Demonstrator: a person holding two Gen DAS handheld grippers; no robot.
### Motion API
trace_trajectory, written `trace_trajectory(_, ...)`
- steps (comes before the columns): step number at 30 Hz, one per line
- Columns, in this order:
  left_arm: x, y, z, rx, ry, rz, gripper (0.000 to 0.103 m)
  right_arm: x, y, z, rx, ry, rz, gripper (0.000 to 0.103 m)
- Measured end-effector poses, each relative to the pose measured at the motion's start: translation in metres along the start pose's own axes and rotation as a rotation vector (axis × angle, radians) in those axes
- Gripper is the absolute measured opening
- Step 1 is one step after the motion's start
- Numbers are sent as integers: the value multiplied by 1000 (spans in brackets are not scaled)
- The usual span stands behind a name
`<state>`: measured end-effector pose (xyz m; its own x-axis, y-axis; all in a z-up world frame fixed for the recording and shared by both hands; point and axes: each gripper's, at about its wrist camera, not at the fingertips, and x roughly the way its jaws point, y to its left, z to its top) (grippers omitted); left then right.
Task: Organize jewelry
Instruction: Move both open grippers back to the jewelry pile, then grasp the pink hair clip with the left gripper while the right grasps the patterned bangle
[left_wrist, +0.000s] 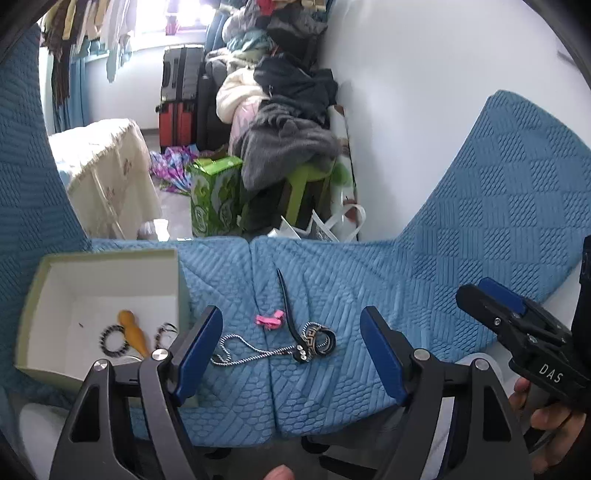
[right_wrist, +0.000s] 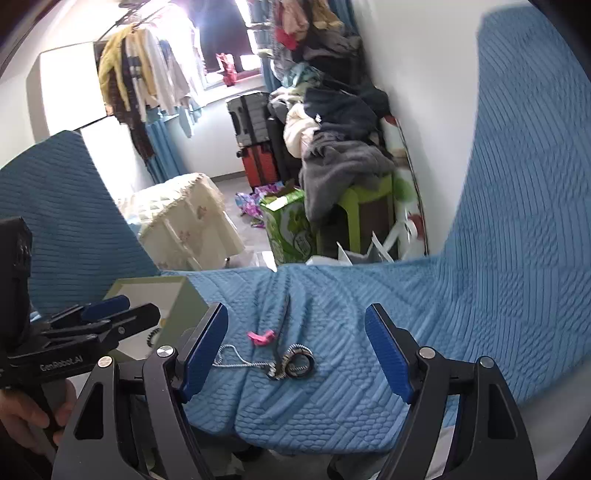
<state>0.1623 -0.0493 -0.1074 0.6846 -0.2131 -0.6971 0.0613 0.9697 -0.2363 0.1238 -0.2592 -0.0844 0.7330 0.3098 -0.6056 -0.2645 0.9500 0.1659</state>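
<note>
Both grippers are hanging wide open and empty: the left gripper (left_wrist: 291, 354) and the right gripper (right_wrist: 295, 354), lettered "DAS" and "GenRobot.AI" in each other's views. Lying at centre frame on the blue sofa cover (left_wrist: 369, 295) are one patterned hair tie (left_wrist: 317, 338), one braided cord (left_wrist: 243, 350), one black hairpin (left_wrist: 288, 306) and one pink clip (left_wrist: 270, 320). Only the left view is showing inside the box (left_wrist: 107, 254) at lower left: two beaded bracelets (left_wrist: 113, 339) and one orange piece (left_wrist: 133, 330).
</note>
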Motion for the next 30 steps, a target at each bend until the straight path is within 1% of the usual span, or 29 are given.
trace_trajectory(5, 40, 0, -16, -17, 55, -20, 75, 33, -18, -30, -5, 51, -49, 76)
trace_trajectory(7, 55, 1, -20, -35, 74, -26, 75, 47, -23, -38, 7, 65, -56, 75)
trace_trajectory(8, 64, 3, -23, -47, 83, -24, 74, 56, -27, -42, 20, 81, -45, 72)
trace_trajectory(9, 74, 4, -26, -55, 100, -32, 69, 63, -29, -44, 30, 98, -29, 67)
trace_trajectory(11, 91, 5, -29, -54, 133, -25, 61, 74, -32, -47, 35, 122, 5, 61)
trace_trajectory(12, 99, 7, -29, -57, 148, -24, 59, 82, -33, -49, 32, 140, 21, 57)
trace_trajectory(13, 107, 8, -31, -62, 163, -26, 58, 90, -33, -51, 35, 157, 33, 55)
trace_trajectory(14, 114, 9, -33, -67, 177, -28, 54, 97, -34, -52, 42, 175, 44, 52)
trace_trajectory(15, 120, 10, -34, -70, 192, -27, 52, 107, -35, -54, 56, 207, 65, 50)
trace_trajectory(17, 134, 11, -35, -69, 209, -17, 52, 118, -36, -56, 68, 240, 91, 43)
trace_trajectory(18, 139, 11, -36, -69, 216, -15, 52, 123, -35, -56, 66, 254, 94, 43)
trace_trajectory(20, 151, 11, -37, -72, 230, -14, 52, 134, -33, -57, 60, 280, 109, 38)
trace_trajectory(22, 163, 12, -39, -67, 251, -10, 52, 144, -29, -58, 43, 305, 113, 36)
trace_trajectory(23, 170, 12, -40, -64, 258, -5, 52, 149, -27, -59, 35, 318, 115, 33)
trace_trajectory(25, 180, 14, -39, -67, 268, -7, 47, 160, -24, -62, 16, 348, 121, 31)
trace_trajectory(27, 189, 14, -38, -53, 273, 6, 47, 169, -24, -64, 16, 376, 141, 28)
trace_trajectory(30, 198, 19, -38, -40, 268, 28, 47, 178, -25, -64, 17, 388, 131, 27)
